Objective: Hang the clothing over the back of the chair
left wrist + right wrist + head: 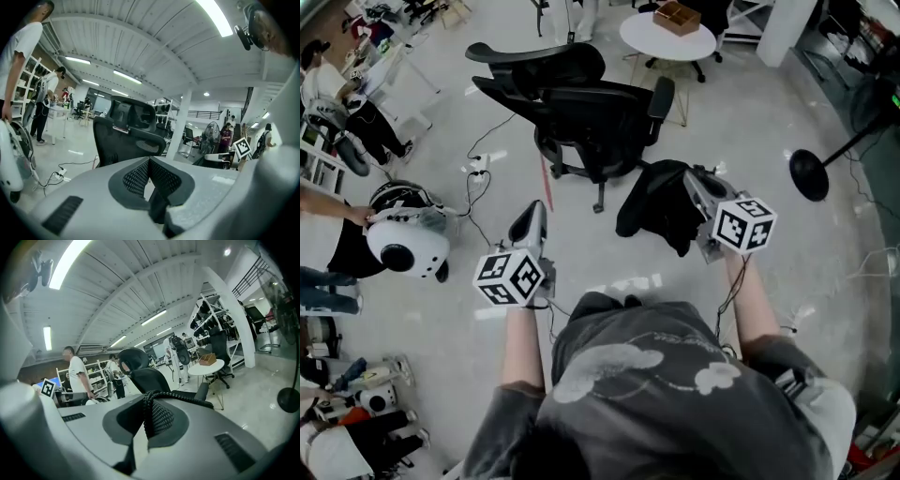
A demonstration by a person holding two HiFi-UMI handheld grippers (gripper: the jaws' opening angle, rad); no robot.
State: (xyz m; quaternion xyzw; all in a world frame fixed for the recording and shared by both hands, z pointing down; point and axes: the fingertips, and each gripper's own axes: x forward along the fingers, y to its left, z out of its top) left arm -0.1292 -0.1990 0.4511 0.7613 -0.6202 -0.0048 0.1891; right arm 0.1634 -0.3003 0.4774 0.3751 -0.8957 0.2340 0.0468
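A black mesh office chair stands ahead of me, its backrest and headrest on the near side. In the left gripper view the chair is straight ahead; the right gripper view has the chair just beyond the jaws. My right gripper is shut on a black garment, which hangs bunched below it to the chair's right. A black edge of the garment shows at the right gripper. My left gripper is shut and holds nothing, near the chair's left side; in its own view the left gripper has its pads together.
A round white table with a wooden box stands behind the chair. A fan's round black base is on the floor at right. A power strip with cables and a white helmet-like device lie at left, with people nearby.
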